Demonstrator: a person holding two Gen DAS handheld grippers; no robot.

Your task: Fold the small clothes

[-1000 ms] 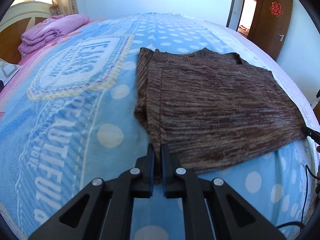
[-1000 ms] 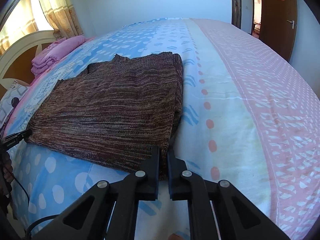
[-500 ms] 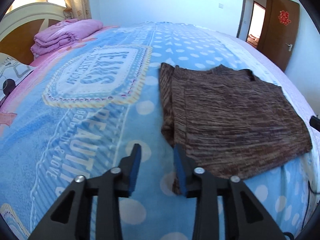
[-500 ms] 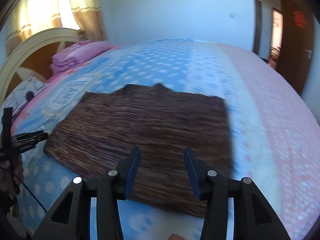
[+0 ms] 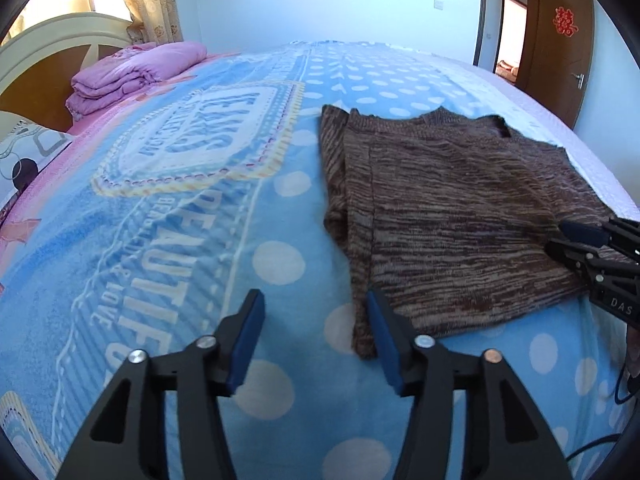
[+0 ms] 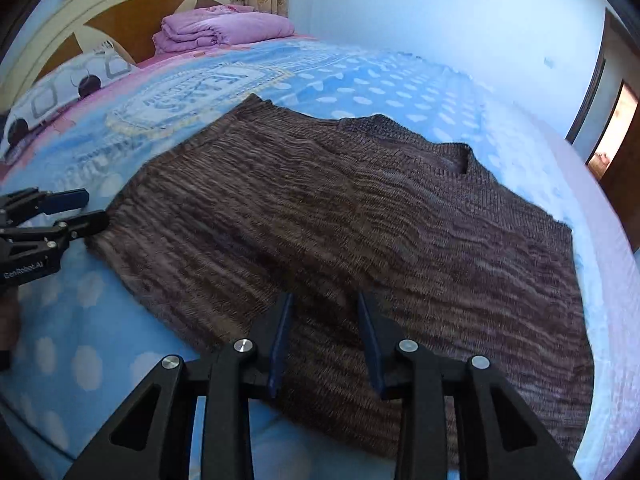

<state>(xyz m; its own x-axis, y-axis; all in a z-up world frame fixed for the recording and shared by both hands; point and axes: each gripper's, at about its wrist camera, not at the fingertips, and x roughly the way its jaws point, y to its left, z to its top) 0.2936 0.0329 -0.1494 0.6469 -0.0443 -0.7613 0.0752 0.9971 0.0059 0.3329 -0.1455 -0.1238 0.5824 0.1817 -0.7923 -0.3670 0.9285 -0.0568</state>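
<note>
Coarse matt brown knit sweater [image 5: 460, 216] on soft fleecy printed blanket [image 5: 192, 216]

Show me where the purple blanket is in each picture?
Left wrist view: the folded purple blanket sits upper left, by the headboard.
Right wrist view: purple blanket at top, left of centre.
Shared landmark: the brown sweater on the bed.

Sweater [image 5: 460, 216] on bedspread [image 5: 192, 240], folded quilt [image 5: 132, 72] behind.

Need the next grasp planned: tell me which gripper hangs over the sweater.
The right gripper: open above the brown sweater. The left gripper, also open, is mostly over blanket.
</note>
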